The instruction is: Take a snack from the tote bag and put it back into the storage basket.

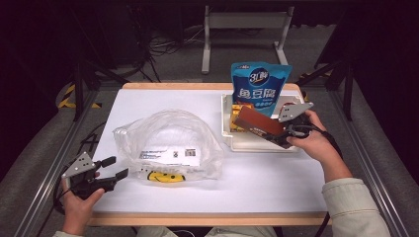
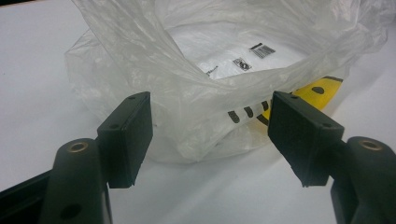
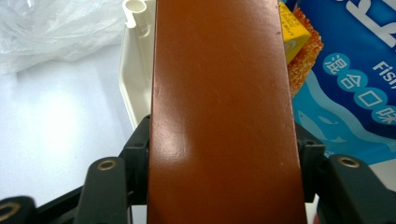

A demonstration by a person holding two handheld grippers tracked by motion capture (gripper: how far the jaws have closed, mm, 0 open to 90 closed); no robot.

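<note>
Both grippers: black bodies, grey three-cornered plate on top. Left gripper (image 1: pixel 112 167) has two black jaws with flat rectangular pads (image 2: pixel 135 135), small screw holes in the pad faces, brass-ringed holes at the jaw knuckles. Right gripper (image 1: pixel 281 136) has the same brass-ringed knuckles, with a black cable trailing off. Right sleeve (image 1: pixel 356 207) is pale cream.

Lab: black curtains (image 1: pixel 380 44), floor cables (image 1: pixel 165 47)

A glossy reddish-brown flat box (image 1: pixel 259 124) lies tilted above the white tray (image 1: pixel 257 144), clamped lengthwise.
</note>
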